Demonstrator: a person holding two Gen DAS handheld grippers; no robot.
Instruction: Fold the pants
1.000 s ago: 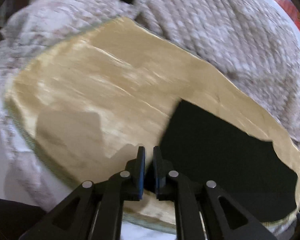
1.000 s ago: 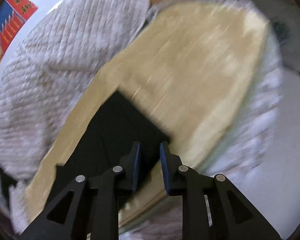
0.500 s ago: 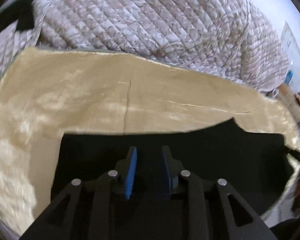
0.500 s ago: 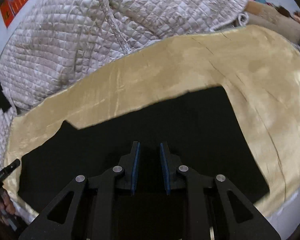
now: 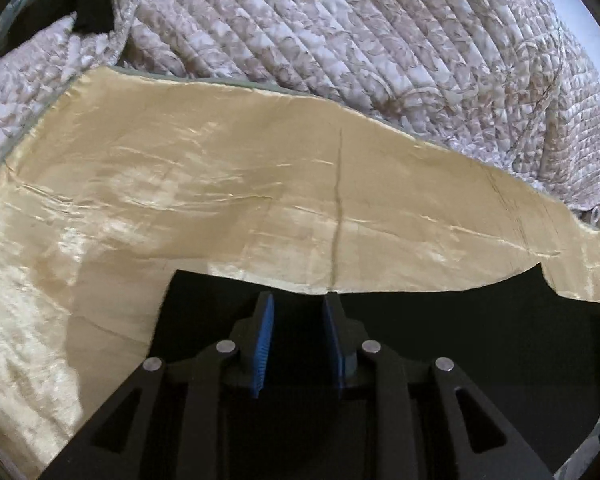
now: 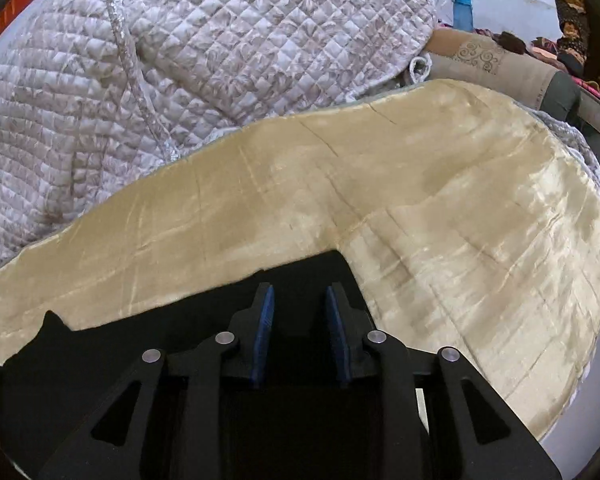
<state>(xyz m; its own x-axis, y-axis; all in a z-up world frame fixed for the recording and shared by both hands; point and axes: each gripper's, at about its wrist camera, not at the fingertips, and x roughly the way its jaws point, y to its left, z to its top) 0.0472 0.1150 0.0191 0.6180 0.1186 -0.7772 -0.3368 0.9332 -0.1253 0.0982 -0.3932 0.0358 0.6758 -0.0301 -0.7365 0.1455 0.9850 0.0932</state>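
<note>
Black pants (image 5: pixel 460 340) lie flat on a shiny gold cloth (image 5: pixel 220 184). In the left wrist view their left end has a straight edge and they run off to the right. In the right wrist view the pants (image 6: pixel 140 344) run to the left, with their right end beside my fingers. My left gripper (image 5: pixel 298 304) is open and empty over the pants' far edge near the left end. My right gripper (image 6: pixel 300 296) is open and empty over the pants' far edge near the right end. Blue pads (image 5: pixel 265 336) show on the fingers.
A quilted white-and-beige bedspread (image 5: pixel 380 40) is bunched behind the gold cloth (image 6: pixel 460 220). A tan bolster (image 6: pixel 492 64) and a blue bottle (image 6: pixel 462 8) lie at the far right. The gold cloth's rounded edge (image 6: pixel 580 360) drops off on the right.
Both grippers swung from the pants' ends to face square across the cloth, and both opened wider. They now sit lower and closer over the pants' far edge.
</note>
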